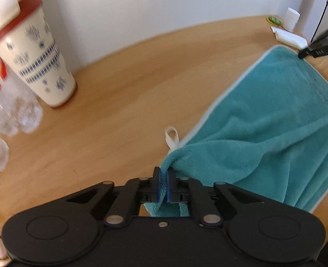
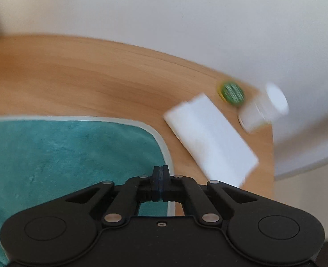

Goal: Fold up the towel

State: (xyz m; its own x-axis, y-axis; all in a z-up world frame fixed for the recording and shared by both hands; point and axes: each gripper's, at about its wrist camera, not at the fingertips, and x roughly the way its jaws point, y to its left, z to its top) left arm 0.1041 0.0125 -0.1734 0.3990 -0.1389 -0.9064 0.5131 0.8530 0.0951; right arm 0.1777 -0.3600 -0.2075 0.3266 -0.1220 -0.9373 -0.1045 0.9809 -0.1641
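The towel [image 1: 264, 120] is teal with a pale, whitish piped edge, and its hanging loop [image 1: 171, 136] is white. The tabletop [image 1: 123, 84] is light honey-coloured wood with faint grain lines. The left gripper [image 1: 163, 185] is matte black with blue pads on its jaws and silver pivot pins; the right gripper [image 2: 161, 183] is black with the same silver pins. The cup [image 1: 33, 51] is cream with dark blue bands and snowflake-like motifs, topped by a red lid. A folded paper [image 2: 210, 138] is plain white. A small round disc [image 2: 231, 93] is green with a yellow rim. The wall [image 2: 164, 11] is white.
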